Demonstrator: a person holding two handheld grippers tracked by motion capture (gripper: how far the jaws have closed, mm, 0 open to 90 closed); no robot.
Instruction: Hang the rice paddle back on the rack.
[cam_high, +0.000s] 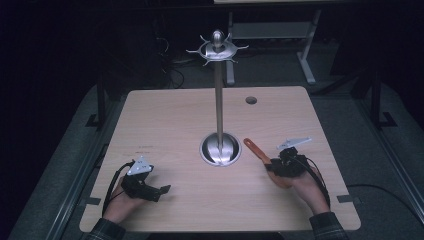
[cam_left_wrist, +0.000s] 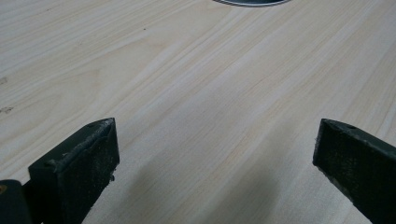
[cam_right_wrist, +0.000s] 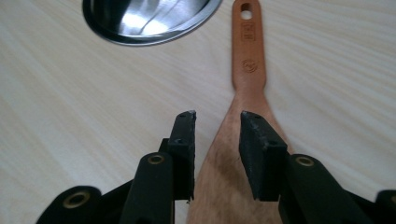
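A wooden spatula (cam_right_wrist: 247, 60) is laid on the bench (cam_high: 165, 120) at 4 o'clock of the steel stand (cam_high: 220, 147). It is straddled, ungripped, by the part-open right gripper (cam_right_wrist: 217, 140). The left gripper (cam_left_wrist: 212, 154) is spread wide.

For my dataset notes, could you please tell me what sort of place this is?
Probably a lab or office workspace: a light wooden desk with a cable hole, dark carpeted floor, and another desk's metal legs behind.

Dim lab or office space: bare wooden desk (cam_high: 165, 130) with cable hole (cam_high: 251, 100), carpeted floor (cam_high: 370, 135).
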